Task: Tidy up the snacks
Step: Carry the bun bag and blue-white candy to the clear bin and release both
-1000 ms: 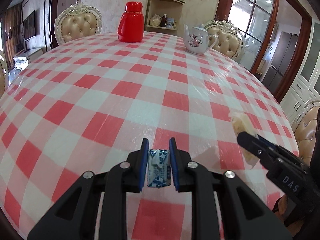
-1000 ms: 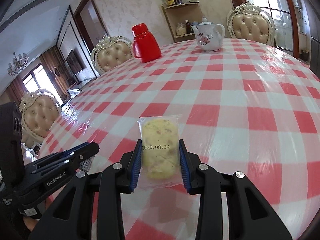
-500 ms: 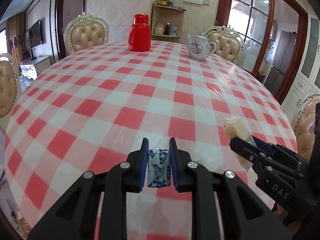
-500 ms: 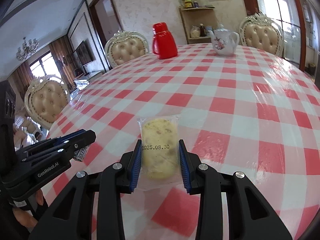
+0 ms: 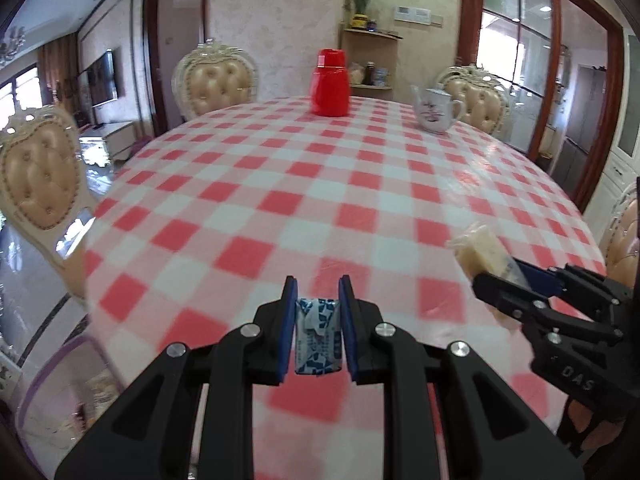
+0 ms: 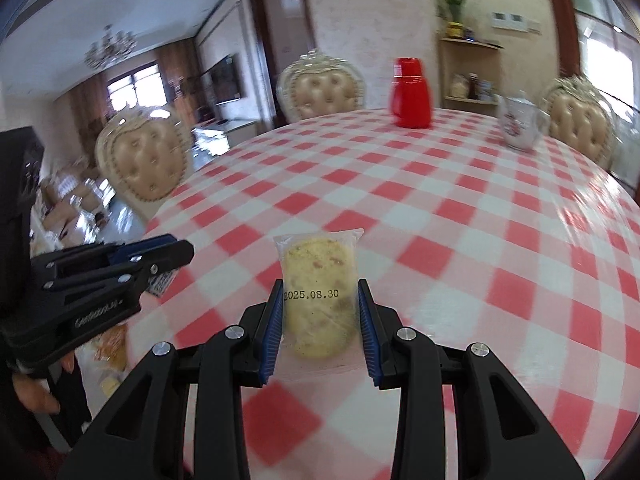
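Observation:
My left gripper (image 5: 317, 292) is shut on a small blue-and-white wrapped candy (image 5: 317, 334) and holds it above the near edge of the red-checked table (image 5: 320, 200). My right gripper (image 6: 320, 296) is shut on a clear-wrapped yellow pastry (image 6: 318, 292) stamped 2025.08.30, also above the table. In the left wrist view the right gripper (image 5: 486, 276) shows at the right with the pastry (image 5: 480, 250). In the right wrist view the left gripper (image 6: 176, 250) shows at the left with the candy (image 6: 160, 282) under its tip.
A red thermos (image 5: 331, 84) and a floral teapot (image 5: 436, 114) stand at the table's far side. Padded chairs (image 5: 216, 82) ring the table. A purple-rimmed container (image 5: 60, 392) with snacks lies below the table's near left edge.
Both grippers have pulled back and up from the table, each keeping its snack. More of the table and room now shows, and the near left edge has come into view.

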`<move>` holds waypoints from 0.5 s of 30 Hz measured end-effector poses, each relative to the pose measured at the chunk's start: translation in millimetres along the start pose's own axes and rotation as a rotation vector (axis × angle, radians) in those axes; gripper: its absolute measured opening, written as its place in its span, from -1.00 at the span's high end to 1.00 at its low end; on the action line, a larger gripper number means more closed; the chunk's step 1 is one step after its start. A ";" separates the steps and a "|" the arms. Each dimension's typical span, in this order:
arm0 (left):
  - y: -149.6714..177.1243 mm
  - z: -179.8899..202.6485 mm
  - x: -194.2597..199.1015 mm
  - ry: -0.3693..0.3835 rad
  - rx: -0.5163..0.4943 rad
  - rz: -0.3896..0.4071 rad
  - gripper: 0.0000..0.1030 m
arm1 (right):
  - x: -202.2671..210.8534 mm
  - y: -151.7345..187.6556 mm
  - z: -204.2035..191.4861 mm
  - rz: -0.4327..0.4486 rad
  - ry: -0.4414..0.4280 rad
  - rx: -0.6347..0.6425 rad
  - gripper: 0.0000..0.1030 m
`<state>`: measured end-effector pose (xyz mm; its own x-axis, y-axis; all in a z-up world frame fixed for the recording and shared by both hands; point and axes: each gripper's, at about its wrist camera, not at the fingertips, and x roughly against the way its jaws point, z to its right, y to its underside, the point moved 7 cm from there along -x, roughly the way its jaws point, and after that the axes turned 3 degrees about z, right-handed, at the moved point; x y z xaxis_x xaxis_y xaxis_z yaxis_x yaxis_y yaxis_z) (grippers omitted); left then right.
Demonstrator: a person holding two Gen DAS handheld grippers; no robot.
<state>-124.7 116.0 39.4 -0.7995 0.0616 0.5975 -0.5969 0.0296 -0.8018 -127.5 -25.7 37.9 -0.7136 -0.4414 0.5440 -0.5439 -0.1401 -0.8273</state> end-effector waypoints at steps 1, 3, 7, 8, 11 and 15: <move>2.9 -8.8 2.8 -0.005 0.003 -0.006 0.59 | -2.2 1.5 -11.4 -0.007 -0.016 0.016 0.34; 8.5 -25.5 7.5 0.005 0.014 -0.024 0.59 | -6.5 4.3 -29.2 -0.019 -0.042 0.040 0.34; 18.1 -51.9 21.2 -0.042 -0.040 -0.043 0.59 | -12.8 12.8 -75.8 -0.052 -0.113 0.108 0.34; 20.9 -57.7 25.1 -0.050 -0.047 -0.046 0.59 | -13.4 15.0 -86.8 -0.059 -0.130 0.125 0.34; 35.3 -82.7 41.5 -0.078 -0.057 -0.064 0.59 | -15.0 25.9 -131.4 -0.094 -0.211 0.190 0.34; 63.2 -120.0 57.5 -0.109 -0.041 -0.126 0.59 | -15.8 44.4 -185.6 -0.148 -0.308 0.286 0.34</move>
<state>-200.3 241.2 21.5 -0.7223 -0.0533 0.6895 -0.6915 0.0715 -0.7189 -222.3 139.6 18.6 -0.4487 -0.6355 0.6283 -0.4557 -0.4421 -0.7726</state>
